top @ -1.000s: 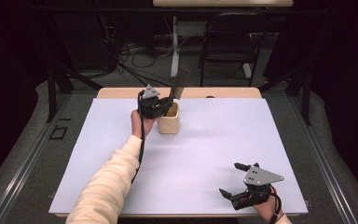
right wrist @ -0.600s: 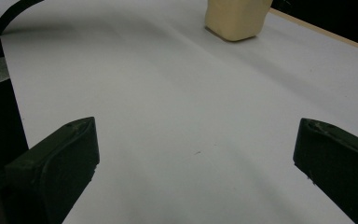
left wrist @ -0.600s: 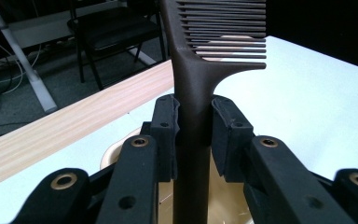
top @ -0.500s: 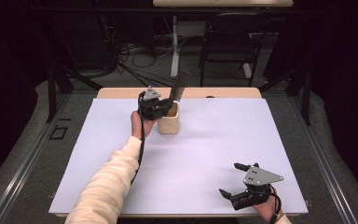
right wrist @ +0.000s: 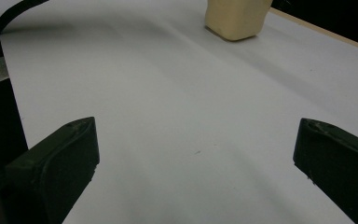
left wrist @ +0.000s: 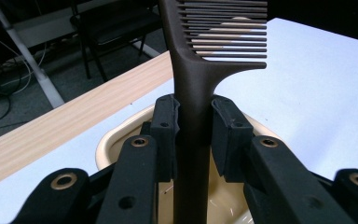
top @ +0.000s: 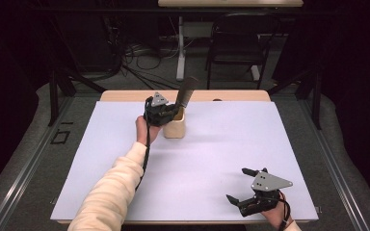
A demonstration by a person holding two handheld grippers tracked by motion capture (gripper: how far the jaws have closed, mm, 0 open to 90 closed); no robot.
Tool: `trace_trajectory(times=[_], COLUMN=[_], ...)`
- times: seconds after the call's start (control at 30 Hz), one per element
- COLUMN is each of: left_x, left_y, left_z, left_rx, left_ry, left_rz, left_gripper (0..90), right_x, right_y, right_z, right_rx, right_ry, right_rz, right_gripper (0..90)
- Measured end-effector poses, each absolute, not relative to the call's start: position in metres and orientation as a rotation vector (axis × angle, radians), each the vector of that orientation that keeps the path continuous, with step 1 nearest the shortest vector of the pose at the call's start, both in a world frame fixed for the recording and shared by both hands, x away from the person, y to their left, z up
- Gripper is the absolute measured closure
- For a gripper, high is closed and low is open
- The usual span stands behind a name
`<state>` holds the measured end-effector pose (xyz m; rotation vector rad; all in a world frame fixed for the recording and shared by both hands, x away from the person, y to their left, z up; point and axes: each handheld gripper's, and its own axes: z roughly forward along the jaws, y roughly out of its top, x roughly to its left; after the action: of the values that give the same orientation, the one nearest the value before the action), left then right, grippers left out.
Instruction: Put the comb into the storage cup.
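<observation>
The left hand-held gripper (top: pixel 169 111) is pinching the handle of a dark brown plastic wide-tooth comb (left wrist: pixel 193 84); in the left gripper view its two black pads (left wrist: pixel 165 128) press flat against either side of the handle, just below where the teeth begin. The comb stands nearly upright, its long axis running from the toothed head above the jaws down into the mouth of a small cream-coloured plastic cup with a rounded square rim (top: pixel 174 126), so the lower end of the handle already sits inside the cup, though whether it touches the bottom cannot be seen. In the high view the head of the comb (top: pixel 187 91) tilts a little up and away from the person, to the right of the gripper. The cup rests on the white sheet covering the desk (top: pixel 221 159), near its far edge and just short of the bare strip of light wood (top: pixel 125 96) there. The move in hand looks like setting the comb down in the cup, which turns on the handle staying lined up with the opening directly below the jaws; letting go should leave it leaning on the rim. The right hand-held gripper (top: pixel 245 188) is well apart, low at the near right corner of the desk, its jaws spread wide over bare sheet with nothing between them, the cup (right wrist: pixel 235 18) far ahead of it. The left hand is plainly the nearer one.
</observation>
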<state>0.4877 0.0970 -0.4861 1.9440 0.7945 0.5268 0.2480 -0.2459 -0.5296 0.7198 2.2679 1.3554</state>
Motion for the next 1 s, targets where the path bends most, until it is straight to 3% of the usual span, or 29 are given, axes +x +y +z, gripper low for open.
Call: trace_trajectory(times=[1.0], left_x=[0.4909], left_y=[0.0962], left_z=[-0.491], left_rx=[1.994], left_ry=[0.801], left_rz=[0.474], left_gripper=[72.2], right_x=[0.2477], right_y=[-0.2457], right_z=[-0.5298], right_rx=[0.72], right_ry=[2.268], right_rz=[1.354], right_gripper=[0.0])
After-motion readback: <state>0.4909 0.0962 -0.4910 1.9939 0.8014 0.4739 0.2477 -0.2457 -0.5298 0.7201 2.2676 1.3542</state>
